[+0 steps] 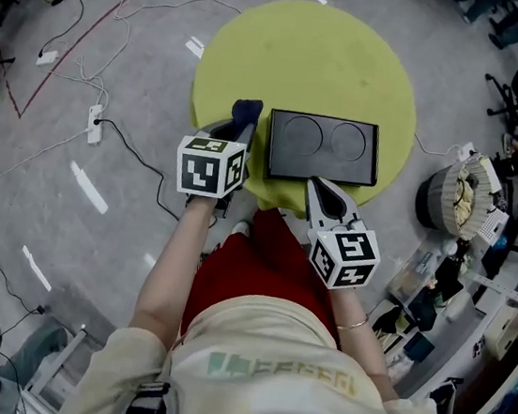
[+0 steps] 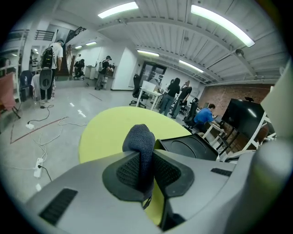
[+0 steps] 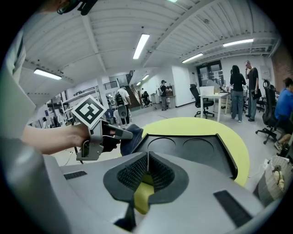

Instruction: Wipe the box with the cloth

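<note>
A flat black box (image 1: 323,147) with two round hollows lies on the round yellow-green table (image 1: 316,57), near its front edge; it also shows in the right gripper view as the box (image 3: 183,148). My left gripper (image 1: 239,125) stands just left of the box's left end, shut on a dark blue cloth (image 1: 246,110) that sticks up between the jaws as a cloth (image 2: 141,146). My right gripper (image 1: 322,193) is at the box's front edge, shut with nothing between its jaws. The left gripper (image 3: 123,133) and its cloth (image 3: 132,137) appear in the right gripper view.
Cables and a power strip (image 1: 95,123) lie on the grey floor to the left. A round basket (image 1: 455,194) and cluttered shelves (image 1: 473,305) stand to the right. People and office chairs (image 3: 238,96) are in the background beyond the table.
</note>
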Demonstrator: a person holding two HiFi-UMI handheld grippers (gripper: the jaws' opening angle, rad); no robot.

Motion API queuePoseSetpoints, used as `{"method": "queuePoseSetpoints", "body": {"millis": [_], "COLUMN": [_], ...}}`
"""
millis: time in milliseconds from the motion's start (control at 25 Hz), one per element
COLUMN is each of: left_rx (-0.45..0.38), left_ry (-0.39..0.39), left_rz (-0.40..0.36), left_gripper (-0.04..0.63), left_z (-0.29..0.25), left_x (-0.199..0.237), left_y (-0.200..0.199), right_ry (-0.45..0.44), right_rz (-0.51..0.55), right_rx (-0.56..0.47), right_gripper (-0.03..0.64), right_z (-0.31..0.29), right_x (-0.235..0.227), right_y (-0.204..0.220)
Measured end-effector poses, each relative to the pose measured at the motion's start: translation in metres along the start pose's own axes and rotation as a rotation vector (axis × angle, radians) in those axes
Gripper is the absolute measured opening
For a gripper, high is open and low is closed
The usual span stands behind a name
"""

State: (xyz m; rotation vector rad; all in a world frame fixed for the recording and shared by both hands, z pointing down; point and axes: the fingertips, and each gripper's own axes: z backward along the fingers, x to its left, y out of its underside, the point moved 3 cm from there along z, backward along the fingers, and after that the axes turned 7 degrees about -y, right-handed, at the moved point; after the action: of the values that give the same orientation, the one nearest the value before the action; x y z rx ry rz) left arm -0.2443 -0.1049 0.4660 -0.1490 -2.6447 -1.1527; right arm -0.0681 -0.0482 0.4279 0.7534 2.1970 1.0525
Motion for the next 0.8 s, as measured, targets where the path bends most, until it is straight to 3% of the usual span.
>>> {"method": "queuePoseSetpoints", "body": {"millis": [320, 600, 800], "left_rx": [0.016, 0.021, 0.030], "left_ry": [0.050, 0.115, 0.147], "left_rz": [0.028, 0.098, 0.085], "left_gripper": [0.064, 0.064, 0.064], "left_z": [-0.052, -0.041, -0.024], "left_x": [-0.019, -0.024, -0.028], "left_y": [-0.024, -0.010, 0.001], "right_ry": [-0.016, -0.027, -0.033], "right_rz": [-0.019, -0.020, -0.016], "right_rx": [0.024, 0.043, 0.042], "right_gripper": [0.038, 0.038, 0.038], "right_z": [-0.019, -0.019, -0.015], "right_x": [-0.038, -0.040, -0.025], "right_y": [-0.011, -0.004, 0.002]}}
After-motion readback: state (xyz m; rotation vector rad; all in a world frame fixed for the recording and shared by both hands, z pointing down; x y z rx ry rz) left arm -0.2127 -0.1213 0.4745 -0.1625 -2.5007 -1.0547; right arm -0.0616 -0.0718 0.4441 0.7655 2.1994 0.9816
